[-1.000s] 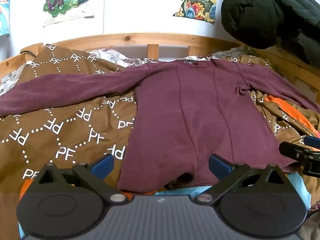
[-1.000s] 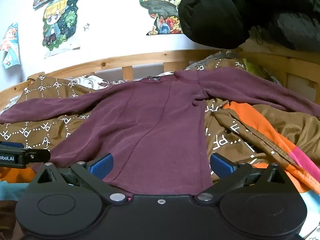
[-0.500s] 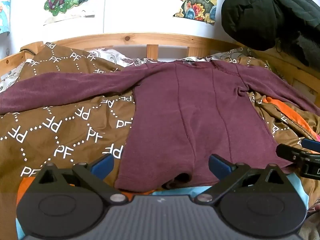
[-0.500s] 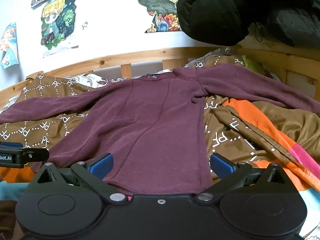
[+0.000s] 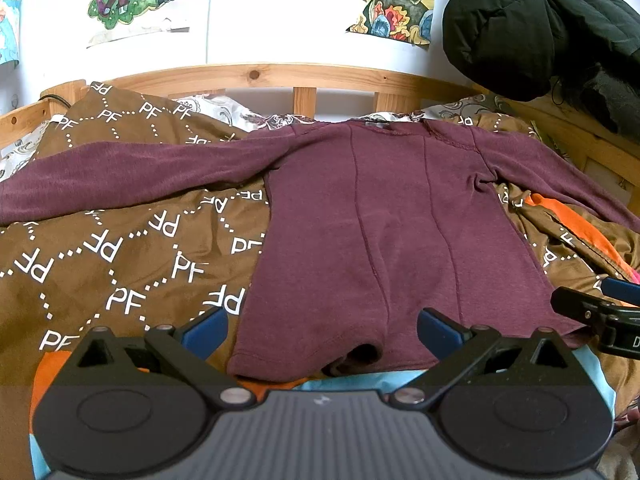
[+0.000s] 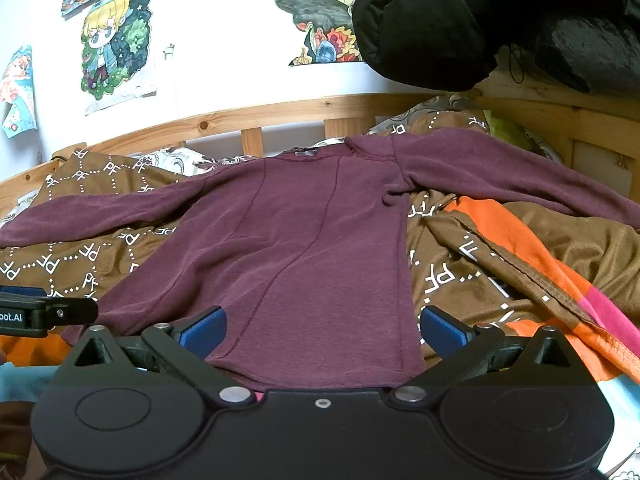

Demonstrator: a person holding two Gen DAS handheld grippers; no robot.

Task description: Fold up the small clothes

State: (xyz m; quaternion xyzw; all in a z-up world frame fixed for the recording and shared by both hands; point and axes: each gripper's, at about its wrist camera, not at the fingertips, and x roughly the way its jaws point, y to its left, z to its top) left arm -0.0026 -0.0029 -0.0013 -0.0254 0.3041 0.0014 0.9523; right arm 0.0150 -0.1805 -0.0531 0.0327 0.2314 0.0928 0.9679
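Observation:
A small maroon long-sleeved top (image 5: 384,232) lies flat on the bed, collar toward the headboard and both sleeves spread sideways; it also shows in the right wrist view (image 6: 304,256). My left gripper (image 5: 322,330) is open and empty, just above the top's hem at its left part. My right gripper (image 6: 322,330) is open and empty, over the hem at its right part. The right gripper's finger shows at the right edge of the left wrist view (image 5: 592,316), and the left gripper's finger at the left edge of the right wrist view (image 6: 44,314).
A brown duvet with white "PF" print (image 5: 120,264) covers the bed, with orange and pink panels on the right (image 6: 540,256). A wooden headboard (image 5: 304,80) runs behind. A black padded jacket (image 6: 460,20) hangs at the upper right. Posters hang on the white wall.
Both grippers have drifted slightly forward and down toward the hem. The top has not moved, and both grippers stay open.

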